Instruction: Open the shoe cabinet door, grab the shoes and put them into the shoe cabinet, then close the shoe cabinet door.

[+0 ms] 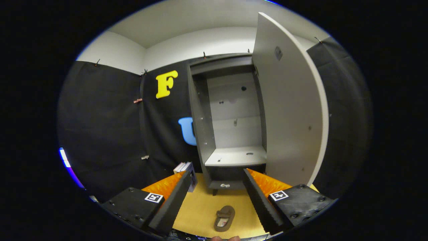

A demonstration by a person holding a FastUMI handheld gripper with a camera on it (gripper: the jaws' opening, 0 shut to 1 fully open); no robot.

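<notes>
Ahead, we count one shoe cabinet [230,134] with its one door [291,110] swung wide open and one bare shelf [235,156] inside. One brown shoe [224,218] lies on the yellow floor [200,207] between our two spread fingers [174,197], which hold nothing. One small box [187,169] stands beside the cabinet.

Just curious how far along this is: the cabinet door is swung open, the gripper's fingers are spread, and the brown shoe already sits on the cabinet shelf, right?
Not quite. In the gripper view the brown shoe lies on the yellow floor between the fingers, not on the shelf.
</notes>
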